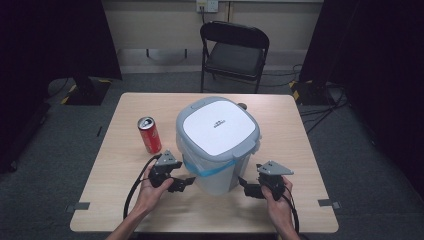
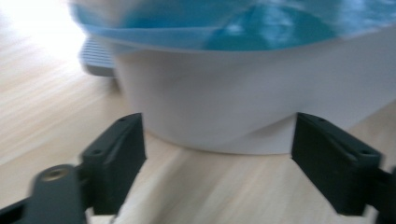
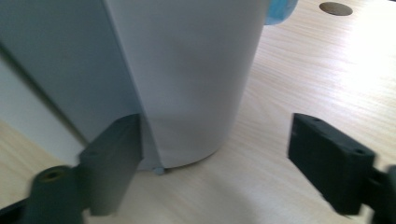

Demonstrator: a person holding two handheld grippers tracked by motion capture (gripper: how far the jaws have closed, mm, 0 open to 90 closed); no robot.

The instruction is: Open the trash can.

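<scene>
Both my grippers stand wide open, holding nothing: left gripper (image 1: 186,183) and right gripper (image 1: 248,188) flank the base of the white bin (image 1: 218,145), mid-table toward the near edge. To grip well, I should bring both in level, pads square against opposite walls, clear of the blue liner (image 1: 210,168).

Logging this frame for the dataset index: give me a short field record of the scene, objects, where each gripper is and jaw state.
surface: wooden table
main object: white lidded bin, upright at table centre, grey-rimmed lid shut, blue liner edge showing below the rim
other object: red soda can, upright, left of the bin, apart from it
left gripper: jaws open, beside the bin's lower left, nothing held
right gripper: jaws open, beside the bin's lower right, nothing held
background: black folding chair behind the table
</scene>
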